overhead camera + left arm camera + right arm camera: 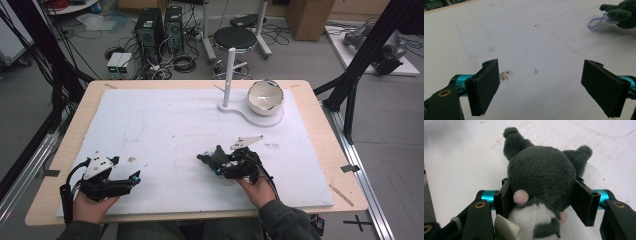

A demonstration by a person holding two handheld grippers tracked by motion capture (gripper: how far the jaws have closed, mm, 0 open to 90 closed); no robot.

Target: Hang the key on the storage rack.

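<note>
where the high view looks down on the table (pixel 320 150), a white board (pixel 165 130) covers most of its wooden top. the right gripper (pixel 216 161) lies low on the board, right of the middle and near the front edge, with the person's right hand (pixel 257 189) behind it. a dark plush toy (pixel 212 159) sits at its tip, though this view is too small to show how the jaws meet it. the left gripper (pixel 134 178) rests near the front left corner of the board, held by the left hand (pixel 90 206), well apart from the toy. at the far right of the board a white bowl (pixel 265 96) sits on a white stand (pixel 250 112), from which a thin white post (pixel 229 75) rises upright just beside the bowl.

in the left gripper view, the left gripper (pixel 539 85) has its two black jaws spread wide over bare, faintly stained board (pixel 529 37), with nothing between them. the toy (pixel 621 13) shows far off in the top right corner, a pale purple loop (pixel 596 22) hanging from it onto the board.

in the right gripper view, the right gripper (pixel 541 197) has its jaws pressed against both sides of the toy (pixel 541 175), pinching its round dark grey head. two ears point away from the camera. a pink spot (pixel 521 196) and a white front show near the bottom, and a pale tag (pixel 505 227) pokes out at the lower left. the toy lies on the board (pixel 461 157).
</note>
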